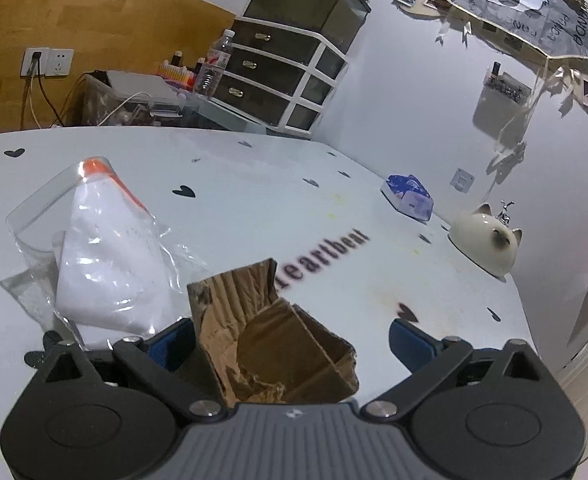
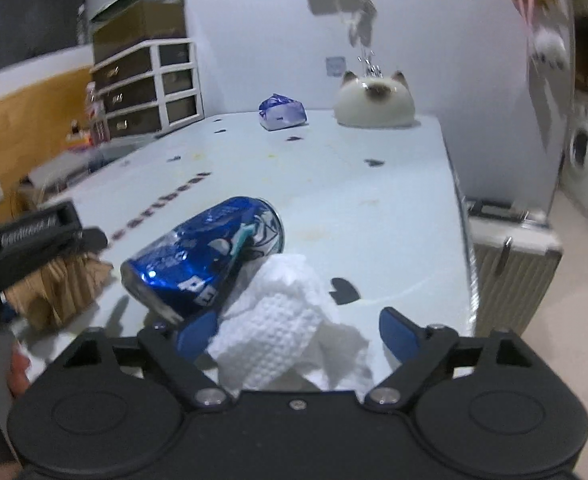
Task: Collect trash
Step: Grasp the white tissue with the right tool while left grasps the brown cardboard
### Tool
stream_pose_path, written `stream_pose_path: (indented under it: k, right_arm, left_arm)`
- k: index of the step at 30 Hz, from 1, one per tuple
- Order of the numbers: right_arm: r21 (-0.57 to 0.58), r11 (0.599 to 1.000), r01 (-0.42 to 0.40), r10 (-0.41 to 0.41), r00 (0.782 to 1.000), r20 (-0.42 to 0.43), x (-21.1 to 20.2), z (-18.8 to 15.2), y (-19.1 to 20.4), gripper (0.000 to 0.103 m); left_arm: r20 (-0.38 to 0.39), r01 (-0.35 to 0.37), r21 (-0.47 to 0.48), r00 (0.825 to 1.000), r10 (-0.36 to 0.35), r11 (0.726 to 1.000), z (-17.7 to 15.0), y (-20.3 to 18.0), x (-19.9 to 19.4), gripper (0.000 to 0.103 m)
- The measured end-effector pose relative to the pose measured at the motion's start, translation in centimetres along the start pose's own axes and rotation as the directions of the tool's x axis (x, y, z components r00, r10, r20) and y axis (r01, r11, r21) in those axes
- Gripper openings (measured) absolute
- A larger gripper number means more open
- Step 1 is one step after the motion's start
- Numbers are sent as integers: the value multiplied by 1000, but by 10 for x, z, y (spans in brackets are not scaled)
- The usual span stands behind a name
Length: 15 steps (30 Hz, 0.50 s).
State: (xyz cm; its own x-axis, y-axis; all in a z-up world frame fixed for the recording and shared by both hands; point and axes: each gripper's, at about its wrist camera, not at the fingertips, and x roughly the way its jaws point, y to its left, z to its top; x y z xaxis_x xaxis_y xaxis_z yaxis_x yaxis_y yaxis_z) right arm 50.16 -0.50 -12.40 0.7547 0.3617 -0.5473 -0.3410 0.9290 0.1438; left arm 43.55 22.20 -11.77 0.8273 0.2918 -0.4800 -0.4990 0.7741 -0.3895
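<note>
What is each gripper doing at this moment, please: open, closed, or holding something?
Left gripper: open, torn cardboard piece between its fingers, not clamped.
Right gripper: open, crumpled paper towel between its fingers, not clamped.

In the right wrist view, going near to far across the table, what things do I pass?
Crumpled white paper towel → crushed blue soda can → blue-and-white plastic packet → cream ceramic cat-shaped figure.

Cat-shaped ceramic dish (image 1: 488, 242) at the table's (image 1: 253, 208) far edge, drawer unit (image 1: 277, 80) beyond.
</note>
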Motion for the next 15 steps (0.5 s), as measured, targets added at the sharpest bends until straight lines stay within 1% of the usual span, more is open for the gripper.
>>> stream_pose_path:
  k: [1,2,3,4,5,8,10,11,13,15]
  right_arm:
    - [26,1000,-14,14,1000,-7,2,0,-2,82]
    - [49,999,-24,25,1000,-17,5,-1,-5,80]
    - [51,999,-15,16,1000,-11,4,-1,-4,71]
    - [49,999,-10,11,1000,-9,3,-1,-4,60]
    - [40,999,-6,6,1000,-10,3,-2,-2,56]
    - [-14,1000,6,-6,1000,-22,1,-4,8,50]
    - [-44,999,10,-11,1000,-26,0,-6,13,41]
    - [-51,999,7,-8,1000,-27,-1,-6,15,38]
    - [-44,999,-7,5,1000,-27,-4,-8,15,28]
    - [-31,999,-23,23,999,-28,-8,-10,14,24]
  left_arm:
    - [2,-2,1,1000,2,1000,0,0,0,95]
    - [2,0,0,1000,0,1000,1,0,0,89]
    - [1,-1,-1,1000,1,1000,1,0,0,86]
    - [0,-6,5,1000,6,1000,1,0,0,80]
    - [-7,-5,15,1000,6,1000,1,-1,1,75]
    - [-26,17,47,1000,-16,999,0,-3,0,73]
    - [-39,41,65,998,-39,997,-1,-3,-1,72]
    - [-45,56,73,998,-53,996,-2,-4,-1,70]
    - [-49,78,86,996,-74,993,-3,-4,-4,68]
    - [-51,93,97,995,-89,991,-5,-4,-7,65]
